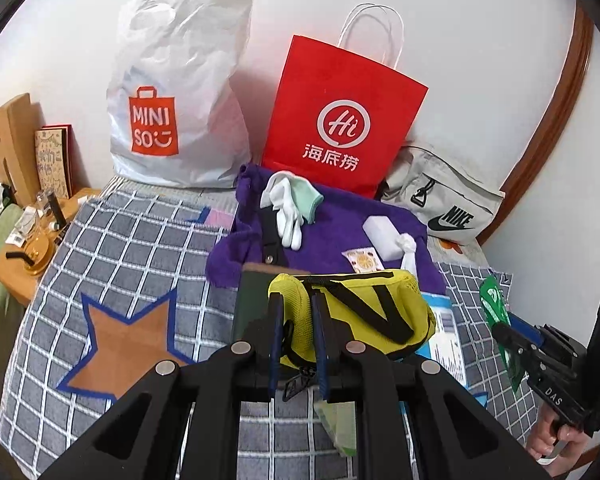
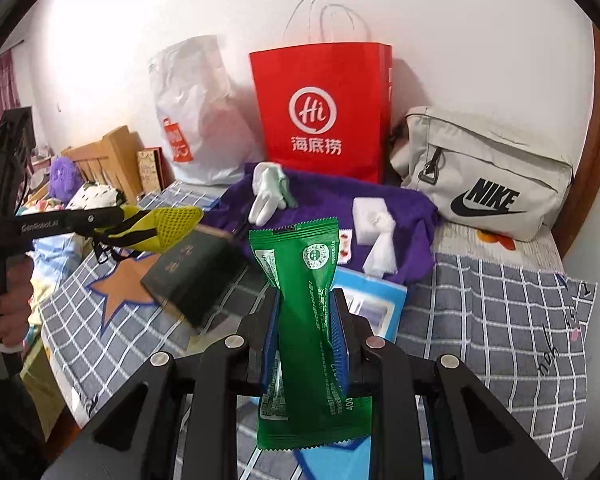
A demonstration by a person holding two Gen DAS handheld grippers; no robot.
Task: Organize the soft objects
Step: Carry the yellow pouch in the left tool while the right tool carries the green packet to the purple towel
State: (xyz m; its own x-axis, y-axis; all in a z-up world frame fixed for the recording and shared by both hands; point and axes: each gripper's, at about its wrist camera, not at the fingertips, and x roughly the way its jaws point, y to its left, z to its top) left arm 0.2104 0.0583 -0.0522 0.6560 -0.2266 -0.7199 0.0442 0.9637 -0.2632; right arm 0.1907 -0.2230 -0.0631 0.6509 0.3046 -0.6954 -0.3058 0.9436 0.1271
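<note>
My left gripper [image 1: 296,308] is shut on a yellow mesh pouch with black straps [image 1: 360,312] and holds it above the bed; it also shows in the right wrist view [image 2: 160,224]. My right gripper [image 2: 306,312] is shut on a green packet [image 2: 304,312], held upright above the bed; the packet shows at the right of the left wrist view [image 1: 496,304]. On a purple towel [image 1: 340,224] lie white and mint socks [image 1: 288,204], a white sponge block [image 1: 384,232], a knotted white cloth [image 1: 408,248] and a small sachet [image 1: 362,260].
Against the wall stand a white Miniso plastic bag [image 1: 180,92], a red paper bag [image 1: 344,120] and a grey Nike bag [image 1: 444,204]. A dark green box [image 2: 196,272] and a blue-framed card [image 2: 376,304] lie on the checked bedspread [image 1: 132,248]. A cluttered wooden nightstand [image 1: 32,240] is at left.
</note>
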